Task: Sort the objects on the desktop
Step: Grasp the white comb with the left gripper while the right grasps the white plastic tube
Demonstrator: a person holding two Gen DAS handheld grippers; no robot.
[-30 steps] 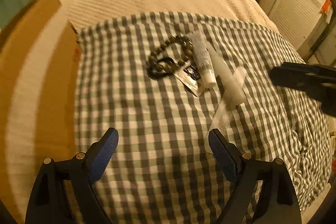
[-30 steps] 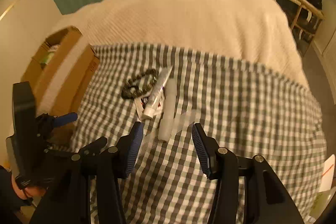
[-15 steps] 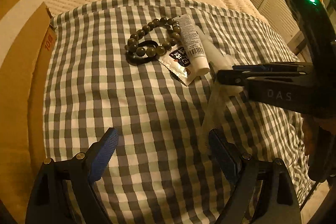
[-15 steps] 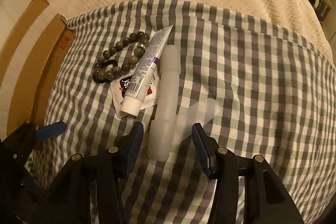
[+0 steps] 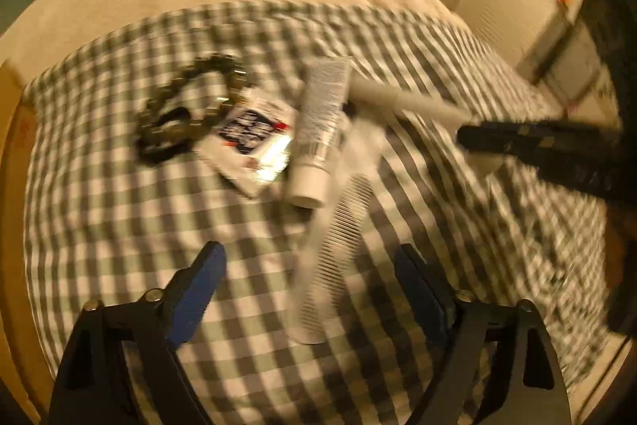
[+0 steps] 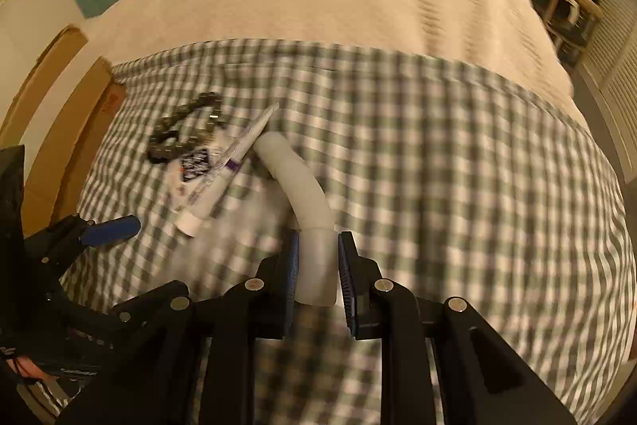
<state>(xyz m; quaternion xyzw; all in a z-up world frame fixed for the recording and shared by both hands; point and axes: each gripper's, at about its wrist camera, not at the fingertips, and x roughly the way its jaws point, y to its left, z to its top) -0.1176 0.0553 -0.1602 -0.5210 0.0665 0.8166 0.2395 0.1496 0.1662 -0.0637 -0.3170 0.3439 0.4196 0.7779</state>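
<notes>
Right gripper [image 6: 317,267] closing on the near end of a white case [image 6: 296,186], pads at or almost against its sides, the far end angling away above the checked cloth [image 6: 438,146] on the bed. Left gripper [image 5: 310,289] apart, closing slightly, nothing pinched; a clear comb [image 5: 338,249] lying on the cloth between its fingers.

Best handled, by my reading: finish the squeeze square across the case before lifting further, since a grip this near one end could let the long body swing or slip. Keep the lift slow and level, clear of the tube [image 6: 223,182] lying just beside it, so the tube and the sachet [image 6: 191,164] under it stay put. For the comb, drop lower and close across its spine rather than the teeth.

Bracelet [image 5: 187,118] resting beyond the sachet, a dark ring inside its loop.

Cardboard box [image 6: 67,114] standing at the cloth's left edge, flaps up; contents hidden.
</notes>
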